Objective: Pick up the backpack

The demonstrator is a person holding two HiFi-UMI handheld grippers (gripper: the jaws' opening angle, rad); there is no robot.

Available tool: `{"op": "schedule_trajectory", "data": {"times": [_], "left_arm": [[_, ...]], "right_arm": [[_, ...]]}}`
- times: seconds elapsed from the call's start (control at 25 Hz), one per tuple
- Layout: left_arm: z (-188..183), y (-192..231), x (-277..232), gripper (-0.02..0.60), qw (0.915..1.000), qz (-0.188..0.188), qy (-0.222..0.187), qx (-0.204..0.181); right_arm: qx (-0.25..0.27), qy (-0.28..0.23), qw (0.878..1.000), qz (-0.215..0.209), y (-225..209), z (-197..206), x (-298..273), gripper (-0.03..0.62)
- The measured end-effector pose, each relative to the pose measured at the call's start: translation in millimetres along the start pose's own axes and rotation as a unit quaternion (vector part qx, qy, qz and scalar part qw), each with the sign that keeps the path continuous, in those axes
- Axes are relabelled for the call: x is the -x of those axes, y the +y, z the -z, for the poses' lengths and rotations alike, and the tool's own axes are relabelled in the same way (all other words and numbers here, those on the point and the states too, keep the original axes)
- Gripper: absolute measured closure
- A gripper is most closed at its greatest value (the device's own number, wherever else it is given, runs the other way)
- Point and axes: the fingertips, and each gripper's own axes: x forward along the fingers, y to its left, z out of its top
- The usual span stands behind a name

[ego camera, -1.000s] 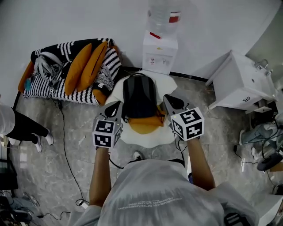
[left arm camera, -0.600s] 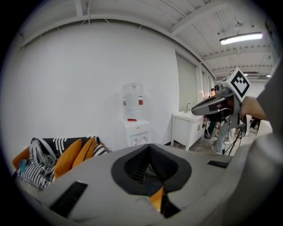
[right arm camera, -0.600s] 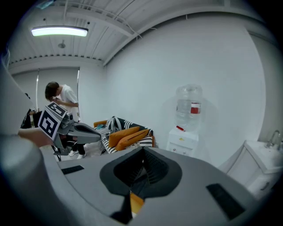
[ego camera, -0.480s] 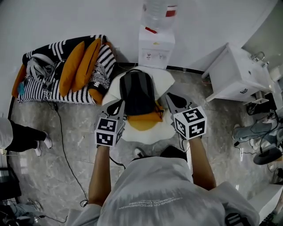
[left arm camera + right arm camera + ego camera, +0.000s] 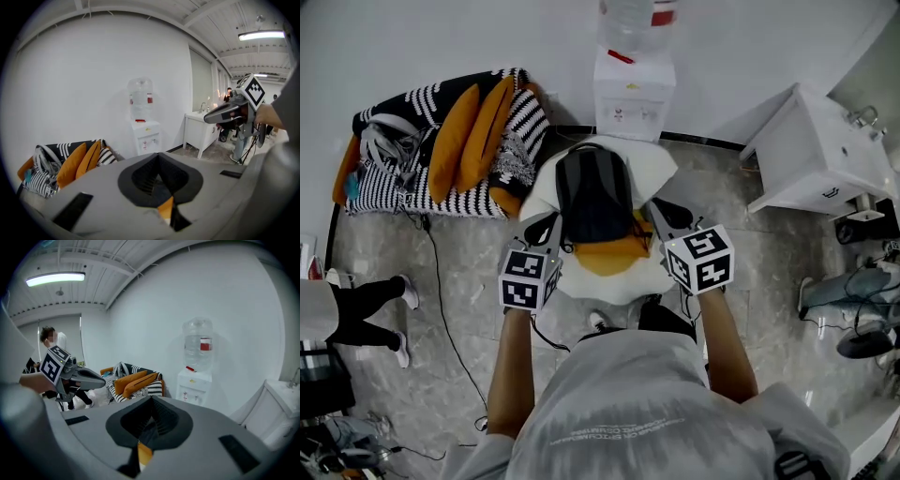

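A dark grey backpack (image 5: 594,195) with an orange base (image 5: 609,255) lies on a white rounded seat (image 5: 652,161) in the head view. My left gripper (image 5: 542,228) hangs just off the backpack's left side. Opposite it, my right gripper (image 5: 667,214) is off the right side. Both are shut with nothing in them. In the left gripper view its jaws (image 5: 159,187) meet, and a sliver of the orange base (image 5: 165,208) shows below them. The right gripper's jaws (image 5: 149,427) also meet, over an orange sliver (image 5: 144,454). Each gripper view shows the other gripper (image 5: 213,115) (image 5: 96,379).
A white water dispenser (image 5: 635,89) stands against the wall behind the seat. A striped couch with orange cushions (image 5: 441,150) is at the left, a white cabinet (image 5: 820,159) at the right. A cable (image 5: 441,309) crosses the floor. A bystander's legs (image 5: 366,309) are at the far left.
Both grippers have edged slightly forward and down beside the backpack, still shut. The bystander at the left has stepped to a new spot.
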Motion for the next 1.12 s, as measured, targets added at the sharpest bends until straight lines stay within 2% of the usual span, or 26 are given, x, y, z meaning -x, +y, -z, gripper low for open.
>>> {"op": "schedule_trajectory", "data": {"times": [0.2,0.4,0.56,0.68,0.84,0.92,1.12], "left_arm": [[5,12,-31,0.560,0.9982,-0.041,0.033,0.030],[-5,16,-56,0.560,0.9941,-0.080,0.040,0.061],[-5,15,-78,0.560,0.9904,-0.087,0.041,0.099],[3,19,-90,0.560,0.9869,-0.091,0.040,0.127],[6,31,-107,0.560,0.9852,-0.082,0.025,0.148],[17,39,-115,0.558,0.9842,-0.076,0.032,0.156],[47,56,-136,0.560,0.9844,-0.053,0.068,0.153]], "right_arm": [[0.017,-0.002,0.999,-0.040,-28,3,-18,0.591],[0.023,0.005,0.997,-0.074,-66,5,-37,0.591],[0.029,-0.004,0.993,-0.111,-88,3,-54,0.591],[0.041,0.016,0.991,-0.130,-101,15,-70,0.591],[0.065,0.033,0.991,-0.115,-119,24,-93,0.591],[0.070,0.042,0.991,-0.104,-121,28,-104,0.591],[0.029,0.071,0.994,-0.084,-115,40,-128,0.591]]}}
